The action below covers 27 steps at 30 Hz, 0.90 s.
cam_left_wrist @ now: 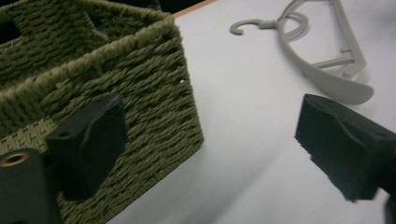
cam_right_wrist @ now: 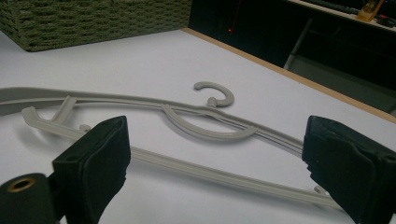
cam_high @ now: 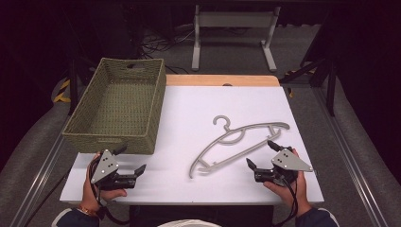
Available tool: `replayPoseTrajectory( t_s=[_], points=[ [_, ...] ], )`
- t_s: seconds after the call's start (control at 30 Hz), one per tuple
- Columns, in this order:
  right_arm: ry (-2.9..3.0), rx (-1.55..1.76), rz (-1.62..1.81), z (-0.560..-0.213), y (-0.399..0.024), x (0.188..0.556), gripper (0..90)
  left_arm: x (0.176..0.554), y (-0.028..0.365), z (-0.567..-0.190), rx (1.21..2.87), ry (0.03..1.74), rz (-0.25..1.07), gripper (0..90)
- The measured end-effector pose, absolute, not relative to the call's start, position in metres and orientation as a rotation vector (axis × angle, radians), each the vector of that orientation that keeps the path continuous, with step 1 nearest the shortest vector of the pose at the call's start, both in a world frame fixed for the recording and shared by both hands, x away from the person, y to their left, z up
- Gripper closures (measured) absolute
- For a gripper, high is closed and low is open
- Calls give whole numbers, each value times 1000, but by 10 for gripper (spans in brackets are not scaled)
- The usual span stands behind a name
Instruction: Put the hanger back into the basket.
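Jaws spread wide and gripping nothing, the right gripper (cam_high: 261, 153) sits just near of the grey plastic hanger (cam_high: 239, 142), whose thin lower bar (cam_right_wrist: 196, 170) crosses between its black pads in the right gripper view; the left gripper (cam_high: 126, 160), likewise released, hovers at the near corner of the coarse olive woven basket (cam_high: 116, 106); bare white tabletop (cam_high: 179, 118) lies open between basket and hanger; the hanger's hook (cam_high: 221, 122) points far, well inside the table's wooden far edge (cam_high: 222, 80).

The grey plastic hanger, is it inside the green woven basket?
No, the grey plastic hanger lies flat on the white table, to the right of the green woven basket.
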State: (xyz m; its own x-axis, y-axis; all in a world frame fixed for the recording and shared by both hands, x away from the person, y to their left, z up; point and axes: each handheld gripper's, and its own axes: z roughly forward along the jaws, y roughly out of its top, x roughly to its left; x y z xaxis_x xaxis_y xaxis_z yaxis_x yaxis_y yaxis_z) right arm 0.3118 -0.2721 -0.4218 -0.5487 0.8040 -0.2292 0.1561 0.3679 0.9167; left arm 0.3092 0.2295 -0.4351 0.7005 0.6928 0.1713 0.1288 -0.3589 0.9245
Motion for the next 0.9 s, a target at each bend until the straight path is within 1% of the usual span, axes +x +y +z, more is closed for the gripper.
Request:
replayPoseTrajectory(
  t_s=[0.07,0.13,0.23,0.3,0.5,0.7,0.9],
  points=[
    [1938,831,1190,-422,-273,311,88,306,223,-433,1879,617,686,137],
    [1932,833,1189,-421,-274,311,88,306,218,-433,1896,600,645,137],
    [1927,836,1191,-420,-274,311,89,307,214,-435,1909,596,628,139],
    [1932,837,1175,-421,-274,312,90,310,208,-437,1909,582,575,147],
    [1951,842,1156,-423,-272,314,94,313,196,-440,1955,551,556,159],
    [1995,850,1142,-419,-278,321,167,316,200,-442,1960,571,544,155],
    [2070,869,1146,-417,-281,335,195,317,198,-443,1977,573,532,152]
  ],
)
